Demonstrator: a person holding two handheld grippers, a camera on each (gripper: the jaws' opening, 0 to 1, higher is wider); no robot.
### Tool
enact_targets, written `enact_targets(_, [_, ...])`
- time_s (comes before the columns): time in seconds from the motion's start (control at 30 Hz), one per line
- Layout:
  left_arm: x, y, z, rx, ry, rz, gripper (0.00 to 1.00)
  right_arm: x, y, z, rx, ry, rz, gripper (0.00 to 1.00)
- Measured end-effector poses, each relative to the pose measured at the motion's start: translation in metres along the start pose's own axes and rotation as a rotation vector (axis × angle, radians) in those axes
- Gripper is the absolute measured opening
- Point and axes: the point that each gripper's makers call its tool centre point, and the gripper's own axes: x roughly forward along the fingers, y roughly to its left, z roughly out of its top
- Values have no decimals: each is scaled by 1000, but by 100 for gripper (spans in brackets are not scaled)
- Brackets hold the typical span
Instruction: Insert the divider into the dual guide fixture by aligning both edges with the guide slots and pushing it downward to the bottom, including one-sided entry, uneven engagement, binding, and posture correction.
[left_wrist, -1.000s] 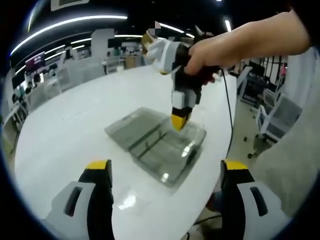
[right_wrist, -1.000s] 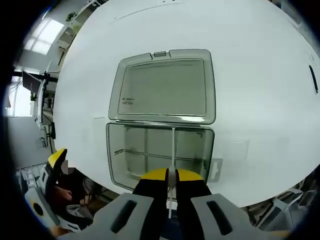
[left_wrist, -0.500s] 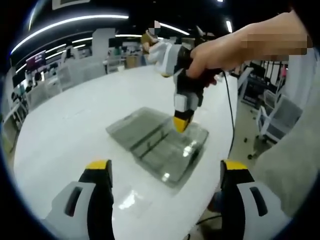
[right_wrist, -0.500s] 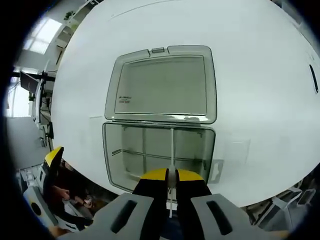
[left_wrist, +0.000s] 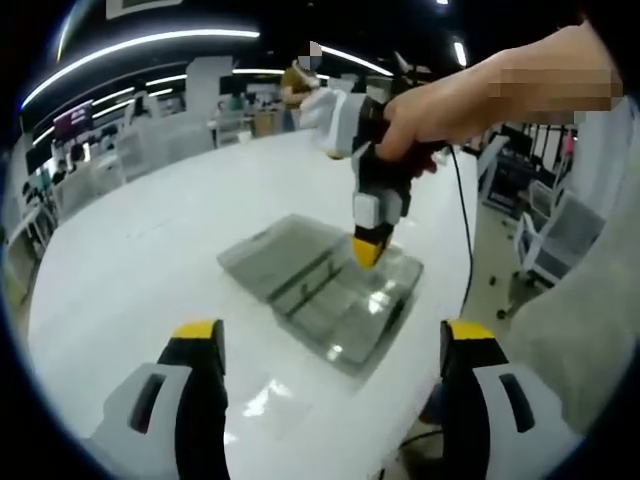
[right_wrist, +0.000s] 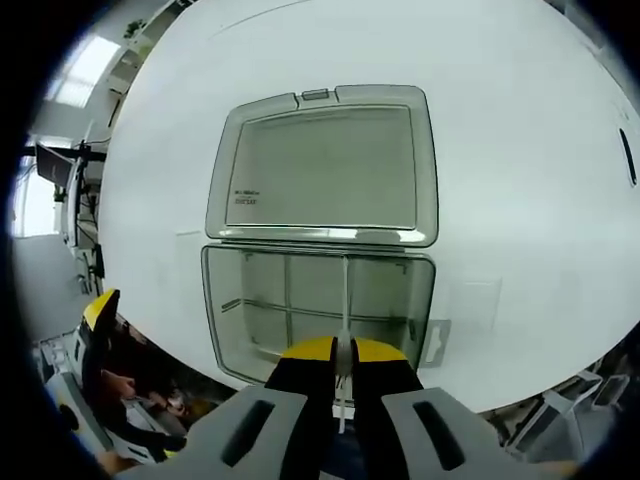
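A clear plastic box (right_wrist: 230, 320) lies on the white table with its lid (right_wrist: 322, 165) flung open flat behind it; it also sits mid-table in the left gripper view as the box (left_wrist: 310, 295). Thin partitions cross its inside. My right gripper (right_wrist: 343, 348) is shut on a thin clear divider (right_wrist: 345, 290), seen edge-on, reaching down into the tray toward the hinge wall. The left gripper view has the right gripper (left_wrist: 368, 252) pointing down into the tray's far side, held by a hand. My left gripper (left_wrist: 332, 332) stands open, short of the box.
The white table (left_wrist: 130, 260) ends just right of the box, with chairs (left_wrist: 545, 245) and floor beyond. A clear flat sheet (right_wrist: 472, 300) lies on the table beside the tray. The left gripper's yellow tip (right_wrist: 98, 310) pokes in past the table edge.
The right gripper with the divider has shifted slightly sideways over the tray. The left gripper's jaws stay as wide as before.
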Motion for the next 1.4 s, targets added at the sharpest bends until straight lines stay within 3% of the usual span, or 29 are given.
enact_targets(1.4, [-2,-2,2,-5,0,12,86,-3,2,-2,-5,0,1,0])
